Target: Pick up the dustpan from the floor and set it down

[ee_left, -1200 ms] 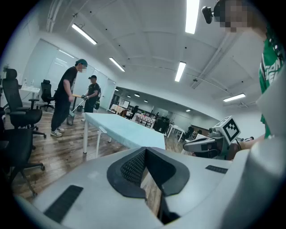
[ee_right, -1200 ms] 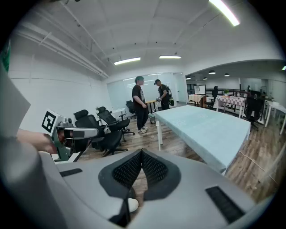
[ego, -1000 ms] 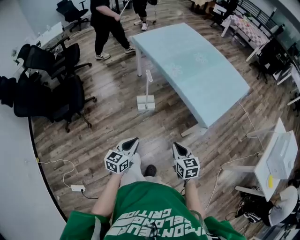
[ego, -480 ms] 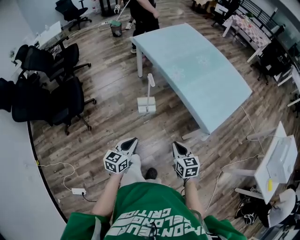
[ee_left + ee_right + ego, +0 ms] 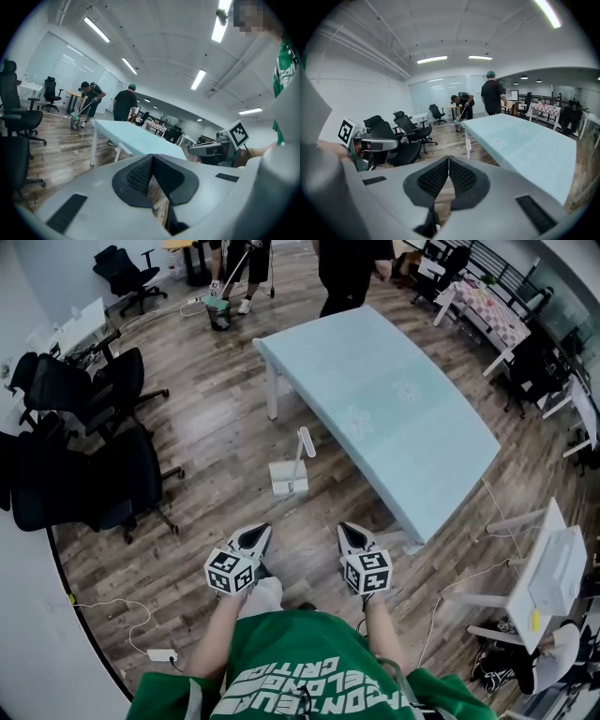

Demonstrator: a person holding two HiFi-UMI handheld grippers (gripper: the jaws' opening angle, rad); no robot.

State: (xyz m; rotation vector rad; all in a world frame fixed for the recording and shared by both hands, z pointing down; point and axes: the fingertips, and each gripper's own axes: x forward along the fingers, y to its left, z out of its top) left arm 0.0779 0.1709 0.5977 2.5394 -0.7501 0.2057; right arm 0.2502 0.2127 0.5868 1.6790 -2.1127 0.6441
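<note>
Ground between the person and the dustpan had shrunk in the head view. The white pan now sat closer ahead of both claws than a second earlier, standing on the wood floor with its handle upright, just beside the near edge of the pale table. That read as an approach under way, with the pickup not yet begun. The left claw and right claw were held side by side at waist level, forearms forward, both tipped slightly down and well short of the pan.

In the left gripper view, the left claw had its pads pressed together with nothing between them. The table lay ahead; the dustpan did not show.

In the right gripper view, the right claw was likewise closed and empty, pointing along the table's side.
</note>
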